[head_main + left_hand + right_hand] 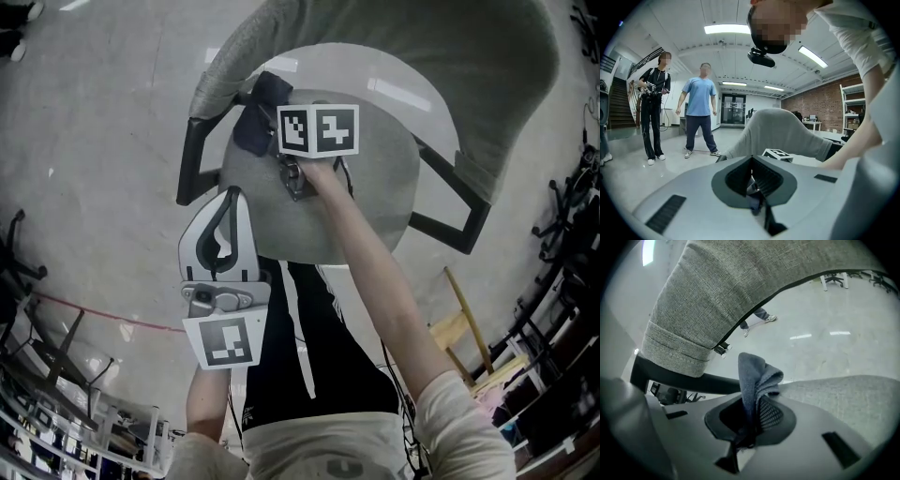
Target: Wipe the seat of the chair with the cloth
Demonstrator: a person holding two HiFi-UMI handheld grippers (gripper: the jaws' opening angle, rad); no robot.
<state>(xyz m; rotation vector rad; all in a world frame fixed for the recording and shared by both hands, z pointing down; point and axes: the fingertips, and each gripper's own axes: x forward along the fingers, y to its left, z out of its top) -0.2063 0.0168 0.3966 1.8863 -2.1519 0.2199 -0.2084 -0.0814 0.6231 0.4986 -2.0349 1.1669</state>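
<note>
The chair's round grey seat (375, 202) lies below me under its curved grey backrest (422, 56). My right gripper (279, 124) reaches over the seat's left part, shut on a dark blue cloth (255, 120) that bunches out past the seat's edge by the black armrest frame (192, 159). In the right gripper view the cloth (754, 376) sticks up from the closed jaws (752, 416), just above the seat (843, 399). My left gripper (231, 195) hovers at the seat's near left edge, shut and holding nothing; it (752, 166) faces the backrest (783, 133).
Two people (655, 105) (700, 110) stand on the shiny floor beyond the chair. A wooden frame (464, 323) and black office chairs (562, 216) stand to my right, and racks (56, 375) to my left.
</note>
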